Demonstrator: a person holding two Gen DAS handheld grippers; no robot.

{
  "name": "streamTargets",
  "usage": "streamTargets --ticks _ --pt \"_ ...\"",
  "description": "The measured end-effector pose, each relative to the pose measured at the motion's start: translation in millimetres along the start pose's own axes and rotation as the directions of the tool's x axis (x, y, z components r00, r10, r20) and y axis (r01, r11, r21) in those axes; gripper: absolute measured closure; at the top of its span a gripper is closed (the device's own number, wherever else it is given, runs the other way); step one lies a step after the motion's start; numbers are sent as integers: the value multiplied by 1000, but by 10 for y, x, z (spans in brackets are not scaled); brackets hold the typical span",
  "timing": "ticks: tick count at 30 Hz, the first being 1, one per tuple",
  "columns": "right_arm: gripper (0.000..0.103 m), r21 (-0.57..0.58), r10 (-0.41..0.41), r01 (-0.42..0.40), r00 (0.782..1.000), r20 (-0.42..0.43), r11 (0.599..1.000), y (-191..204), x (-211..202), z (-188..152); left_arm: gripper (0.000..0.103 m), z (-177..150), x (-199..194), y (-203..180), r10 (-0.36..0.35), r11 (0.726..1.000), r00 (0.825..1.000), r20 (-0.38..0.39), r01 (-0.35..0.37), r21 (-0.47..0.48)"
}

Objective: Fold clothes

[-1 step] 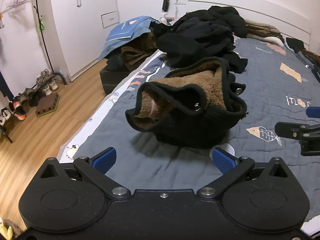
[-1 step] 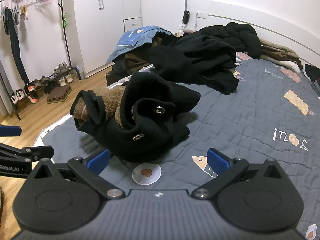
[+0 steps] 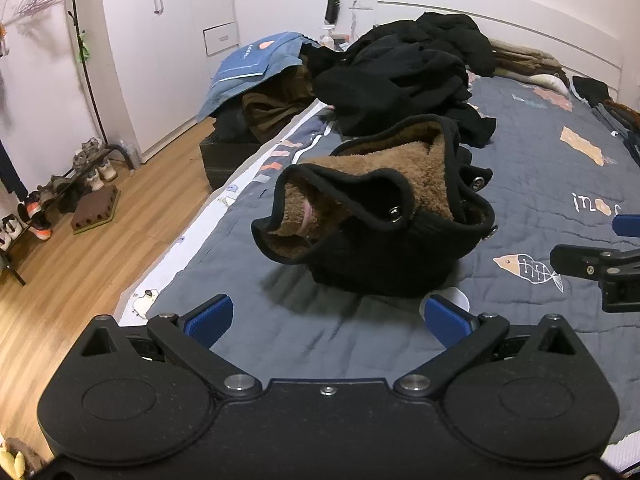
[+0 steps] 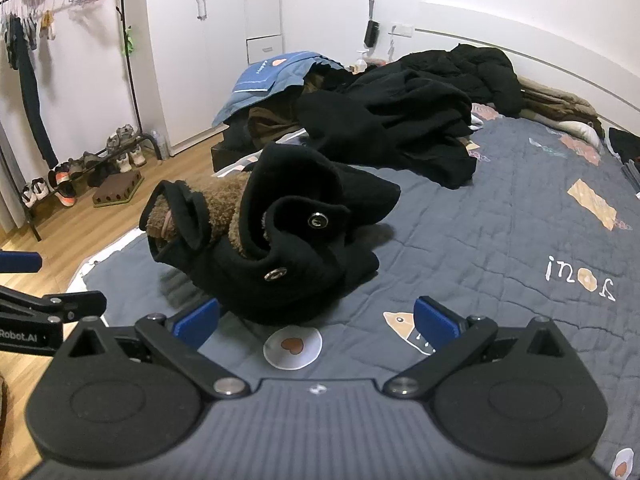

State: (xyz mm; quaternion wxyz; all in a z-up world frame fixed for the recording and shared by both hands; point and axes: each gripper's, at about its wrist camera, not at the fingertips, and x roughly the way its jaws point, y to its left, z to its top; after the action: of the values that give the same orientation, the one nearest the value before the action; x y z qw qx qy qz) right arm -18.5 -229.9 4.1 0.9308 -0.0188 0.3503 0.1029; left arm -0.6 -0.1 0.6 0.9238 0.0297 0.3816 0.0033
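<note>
- So there's a black jacket (image 3: 376, 224) with fuzzy brown fleece lining dumped in a crumpled heap on the bed (image 3: 540, 184), close to the near edge. Lining is showing on top, and a few metal snap buttons (image 4: 318, 221) are visible along the black edge.
- Left gripper (image 3: 326, 316) is wide open with nothing in it, hovering low over the grey-blue quilt just in front of the jacket. Blue pads (image 3: 212, 316) are spread apart, not touching the fabric.
- Right gripper (image 4: 316, 318) is the same deal: released, empty, sitting just short of the jacket. One blue pad is right beside the jacket's bottom edge, but I can't tell if it actually touches.
- Each gripper shows up at the edge of the other's camera, so they're flanking the jacket, one on each side.
- Further back on the bed there's a big pile of dark clothes (image 3: 404, 76), well apart from the jacket.
- Beside the bed there's a blue cloth (image 4: 276, 76) draped over more stuff, plus a clothes rack (image 4: 128, 40) with hangers and shoes underneath, on the wooden floor.
</note>
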Motion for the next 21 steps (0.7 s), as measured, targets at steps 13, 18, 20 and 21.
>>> streamTargets --ticks 13,18,20,21 --pt "0 -4 -6 6 1000 10 1000 18 -5 8 0 -3 -20 -22 -39 999 999 35 39 -6" --pt "0 0 -4 4 1000 8 1000 9 1 15 0 -2 -29 -35 -41 999 998 44 41 5" --pt "0 -2 0 0 1000 8 1000 14 10 18 0 -7 -29 -48 -41 999 998 49 41 12" --pt "0 -2 4 -4 1000 10 1000 15 4 18 0 -7 -29 -54 -42 999 998 50 42 16"
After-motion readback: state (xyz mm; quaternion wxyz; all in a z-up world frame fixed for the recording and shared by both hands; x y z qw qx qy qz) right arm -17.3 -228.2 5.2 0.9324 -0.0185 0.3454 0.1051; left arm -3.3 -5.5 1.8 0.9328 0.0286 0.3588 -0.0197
